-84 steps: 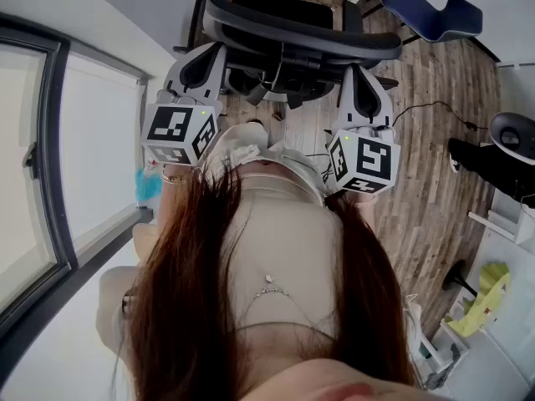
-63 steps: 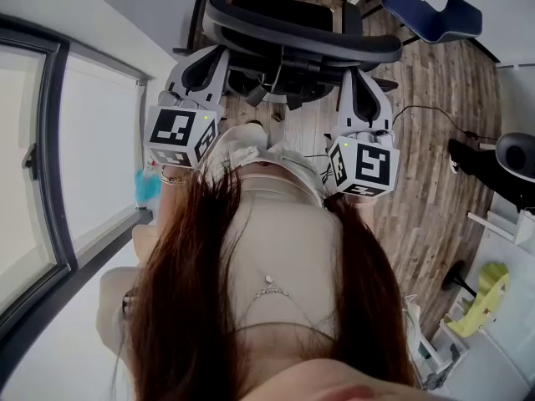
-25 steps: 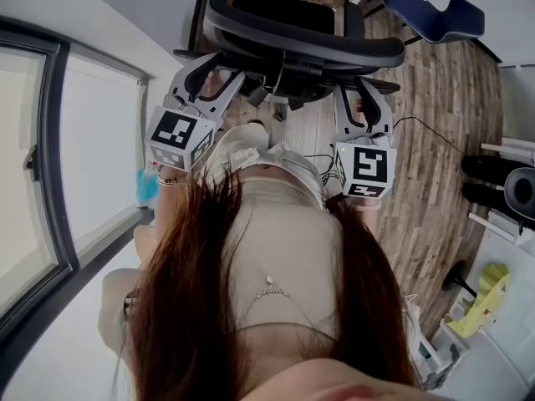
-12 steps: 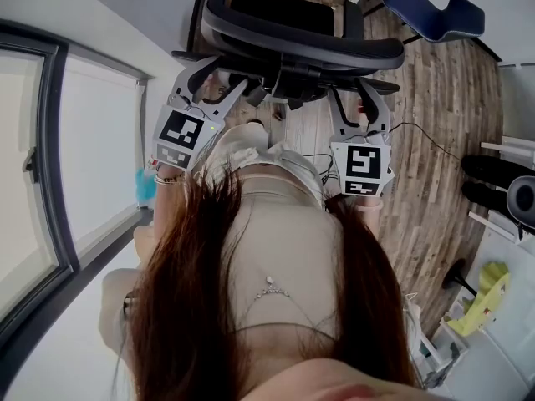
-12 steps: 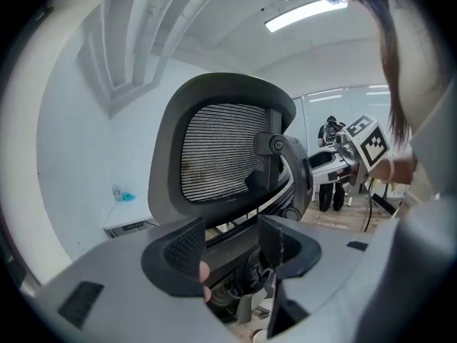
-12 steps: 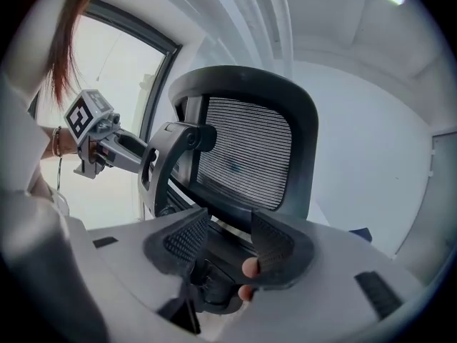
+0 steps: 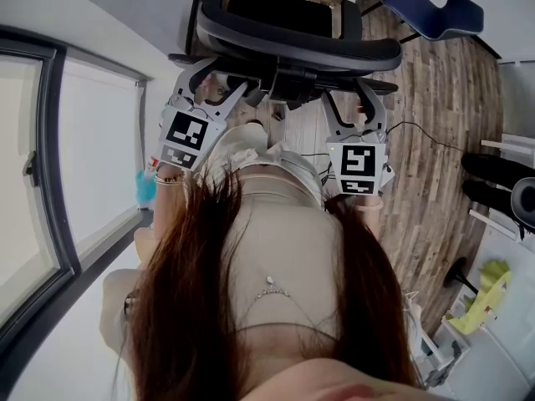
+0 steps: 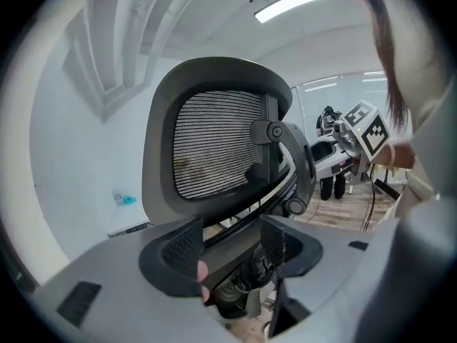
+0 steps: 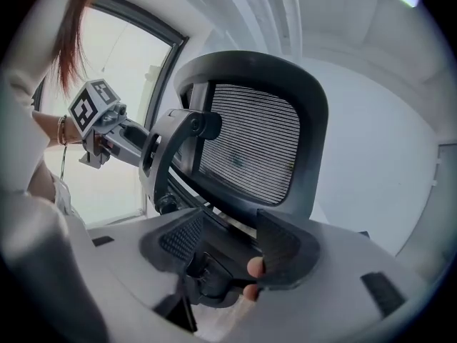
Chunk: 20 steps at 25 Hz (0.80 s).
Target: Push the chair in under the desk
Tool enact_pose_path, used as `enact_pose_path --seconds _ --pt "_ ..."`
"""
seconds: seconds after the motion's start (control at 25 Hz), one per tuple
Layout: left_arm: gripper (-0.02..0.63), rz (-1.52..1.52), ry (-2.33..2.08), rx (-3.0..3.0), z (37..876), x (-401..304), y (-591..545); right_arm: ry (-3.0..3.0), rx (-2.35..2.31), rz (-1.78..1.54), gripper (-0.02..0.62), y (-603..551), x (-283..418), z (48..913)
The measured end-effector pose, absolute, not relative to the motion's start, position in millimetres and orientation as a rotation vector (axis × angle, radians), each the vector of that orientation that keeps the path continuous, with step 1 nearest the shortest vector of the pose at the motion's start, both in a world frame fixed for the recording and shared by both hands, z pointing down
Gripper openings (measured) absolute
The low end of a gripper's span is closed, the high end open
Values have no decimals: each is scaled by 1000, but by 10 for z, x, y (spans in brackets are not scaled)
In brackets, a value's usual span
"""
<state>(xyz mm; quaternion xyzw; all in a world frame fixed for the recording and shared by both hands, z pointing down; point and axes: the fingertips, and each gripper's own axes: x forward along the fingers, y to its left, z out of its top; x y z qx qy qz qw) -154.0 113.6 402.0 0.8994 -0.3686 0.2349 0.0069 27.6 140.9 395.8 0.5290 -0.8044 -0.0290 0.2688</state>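
A black office chair (image 7: 301, 44) with a mesh backrest (image 8: 218, 141) stands just ahead of me, its back toward me. My left gripper (image 7: 211, 80) is at the left of the chair's lower back frame, and my right gripper (image 7: 347, 103) is at the right of it. Both have just been opening and stand open. The dark frame bar below the backrest (image 9: 257, 134) runs between the spread jaws of the left gripper (image 8: 230, 243) and of the right gripper (image 9: 228, 243), and neither gripper's pads press on it.
A window wall (image 7: 50, 157) runs along the left. A blue chair (image 7: 430, 11) stands at the far right, on the wooden floor (image 7: 435, 98). A black cable (image 7: 418, 125) lies on the floor to my right, and dark shoes (image 7: 489, 170) are farther right.
Both grippers' jaws have spread apart from the chair's back frame, which they held closed earlier. Both cubes have rolled a little. The chair stays near the top of the view.
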Motion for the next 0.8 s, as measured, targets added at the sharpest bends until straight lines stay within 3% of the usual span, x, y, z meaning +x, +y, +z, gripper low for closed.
enact_pose_path --seconds 0.8 --pt "245 760 -1143 2839 4063 -1533 1090 -2143 1358 -77 261 1348 239 4137"
